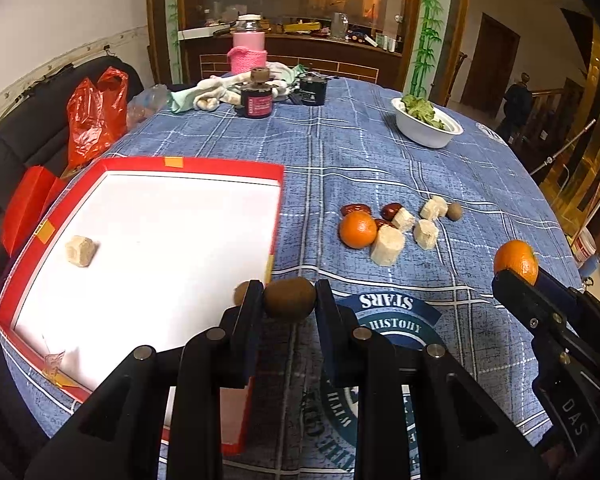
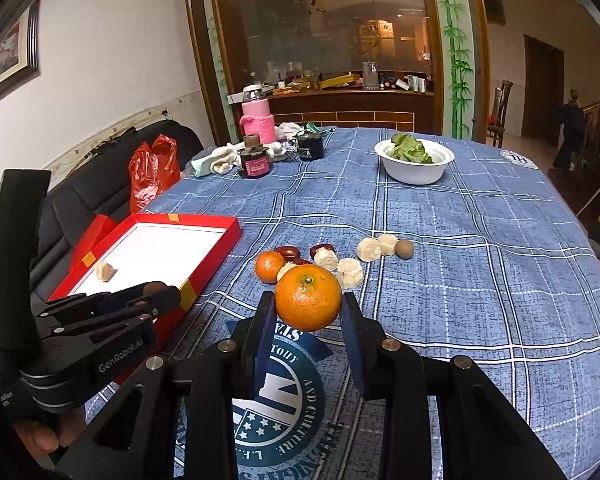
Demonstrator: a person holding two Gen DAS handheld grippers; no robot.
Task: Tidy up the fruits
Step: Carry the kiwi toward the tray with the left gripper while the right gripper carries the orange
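My left gripper (image 1: 289,294) is shut on a brown kiwi (image 1: 290,297), held just off the near right corner of the red box (image 1: 204,168). One pale sugarcane chunk (image 1: 81,251) lies on the box's white floor. My right gripper (image 2: 308,306) is shut on an orange (image 2: 308,298) above the blue tablecloth; the same orange (image 1: 516,261) shows at the right of the left wrist view. On the cloth lie another orange (image 1: 358,229), red dates (image 1: 355,209), several sugarcane chunks (image 1: 387,245) and a small brown fruit (image 1: 454,211).
A white bowl of greens (image 1: 426,122) stands at the far right. Jars (image 1: 256,98), a pink-wrapped bottle (image 1: 248,46) and crumpled cloths (image 1: 212,94) crowd the far edge. A red plastic bag (image 1: 96,114) rests on a black sofa at the left.
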